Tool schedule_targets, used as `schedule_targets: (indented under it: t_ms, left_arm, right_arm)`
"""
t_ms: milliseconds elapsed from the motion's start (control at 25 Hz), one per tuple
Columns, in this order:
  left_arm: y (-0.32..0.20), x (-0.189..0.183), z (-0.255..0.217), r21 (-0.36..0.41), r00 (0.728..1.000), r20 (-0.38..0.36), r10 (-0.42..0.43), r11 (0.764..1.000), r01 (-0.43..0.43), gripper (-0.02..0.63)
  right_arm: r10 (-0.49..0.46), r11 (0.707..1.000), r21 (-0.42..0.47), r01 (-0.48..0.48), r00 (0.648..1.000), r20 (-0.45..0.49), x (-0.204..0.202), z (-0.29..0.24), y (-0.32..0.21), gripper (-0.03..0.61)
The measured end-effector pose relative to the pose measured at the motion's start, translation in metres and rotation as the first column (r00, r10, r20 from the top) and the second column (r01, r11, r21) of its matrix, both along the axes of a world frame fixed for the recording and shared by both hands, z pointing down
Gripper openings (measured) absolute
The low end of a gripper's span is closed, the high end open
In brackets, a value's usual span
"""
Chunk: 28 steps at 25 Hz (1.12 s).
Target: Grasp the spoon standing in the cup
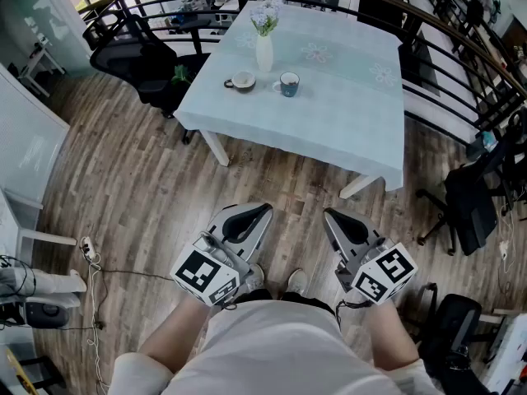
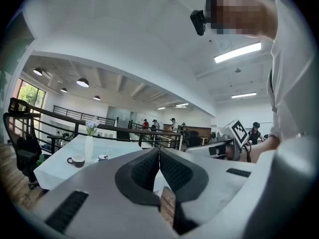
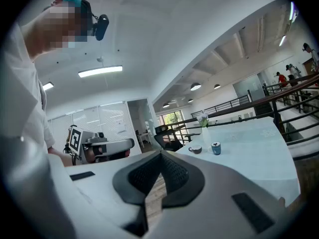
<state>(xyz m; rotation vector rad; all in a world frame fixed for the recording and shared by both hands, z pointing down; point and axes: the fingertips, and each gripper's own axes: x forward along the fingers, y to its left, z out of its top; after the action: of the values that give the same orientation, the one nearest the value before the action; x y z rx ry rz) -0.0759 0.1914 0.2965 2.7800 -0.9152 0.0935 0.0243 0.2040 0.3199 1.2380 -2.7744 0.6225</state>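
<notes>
Head view: your left gripper (image 1: pixel 262 211) and right gripper (image 1: pixel 330 216) sit low in the frame. They are well apart from the table (image 1: pixel 346 130) at upper centre, which holds a flower vase (image 1: pixel 263 53), a dark cup (image 1: pixel 242 81) and a blue cup (image 1: pixel 288 83). The spoon is too small to make out.

Left gripper view: jaws pressed together, nothing between them.

Right gripper view: jaws likewise together and empty.

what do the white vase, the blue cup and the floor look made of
Tall white vase: likely glazed ceramic, smooth and opaque. Small blue cup: probably ceramic too, glossy; too small to be sure. Floor: wood-look planks, grey-brown grain, matte.
</notes>
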Motion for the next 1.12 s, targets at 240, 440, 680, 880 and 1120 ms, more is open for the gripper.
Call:
schedule_targets:
  t_ms: [240,440,680,880,1120]
  left_arm:
    - [0.002,0.006,0.007,-0.008,1.0,0.002,-0.004,1.0,0.004,0.02]
    - [0.003,0.009,0.008,-0.016,1.0,0.004,-0.017,1.0,0.017,0.02]
    - [0.006,0.018,0.012,-0.022,1.0,0.004,-0.031,0.999,0.031,0.02]
    - [0.01,0.027,0.013,-0.024,0.999,0.006,-0.039,0.999,0.039,0.02]
    - [0.022,0.04,0.007,0.005,0.998,0.012,-0.054,0.999,0.054,0.02]
  right_arm:
    - [-0.002,1.0,0.007,0.002,1.0,0.006,0.004,0.003,0.0,0.02]
    - [-0.021,1.0,-0.004,0.02,1.0,-0.002,0.003,0.007,-0.001,0.021]
    - [-0.035,0.999,-0.026,0.035,0.999,-0.004,0.014,0.016,0.002,0.021]
    - [-0.044,0.999,-0.022,0.044,0.999,-0.004,0.024,0.015,0.005,0.021]
    - [-0.064,0.998,-0.005,0.064,0.998,-0.002,0.037,0.013,0.017,0.021]
